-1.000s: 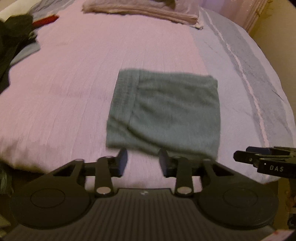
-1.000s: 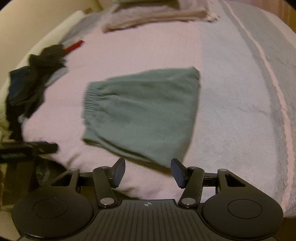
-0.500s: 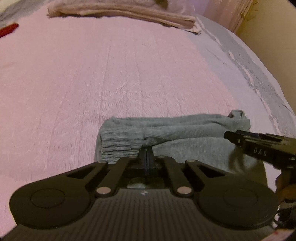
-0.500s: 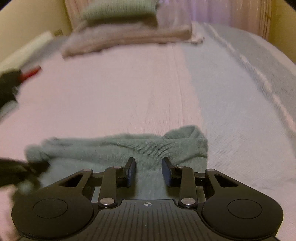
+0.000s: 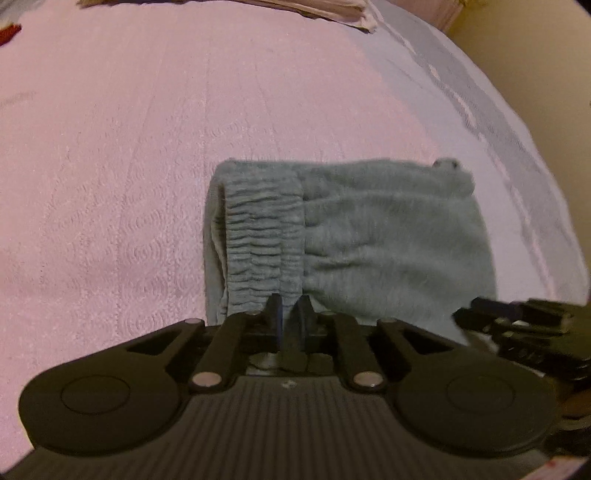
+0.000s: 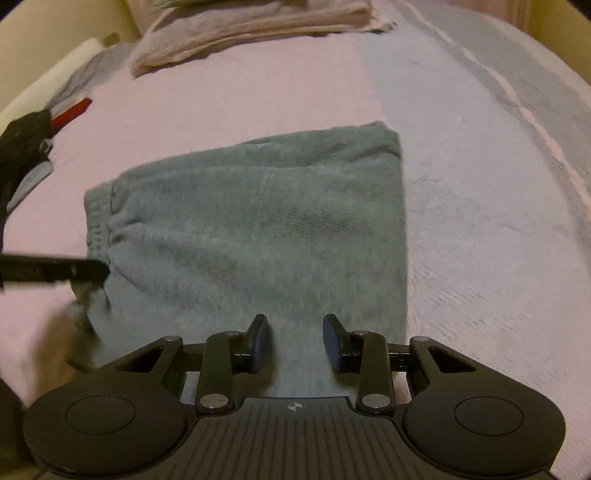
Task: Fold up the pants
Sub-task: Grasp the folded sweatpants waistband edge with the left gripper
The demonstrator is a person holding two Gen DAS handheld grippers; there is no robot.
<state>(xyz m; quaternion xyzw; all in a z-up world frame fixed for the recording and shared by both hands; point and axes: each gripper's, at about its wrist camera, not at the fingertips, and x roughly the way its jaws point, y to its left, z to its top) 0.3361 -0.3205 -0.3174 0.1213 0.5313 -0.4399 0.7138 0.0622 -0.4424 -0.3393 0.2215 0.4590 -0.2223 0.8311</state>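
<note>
Left wrist view shows the left gripper (image 5: 289, 314) pinching the pants (image 5: 369, 240) waistband while the right gripper (image 6: 294, 341) gapes wide above them on the bed (image 5: 129, 147), so it should grip the near edge before lifting evenly.

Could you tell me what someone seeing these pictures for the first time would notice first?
The eye falls first on the grey-green folded pants lying in the middle of the pink bedspread. Next comes the left claw, closed on the ribbed waistband at the near edge of the pants, while the right claw is open above the near edge of the cloth. At the head of the bed lies a stack of folded beige linens.
</note>
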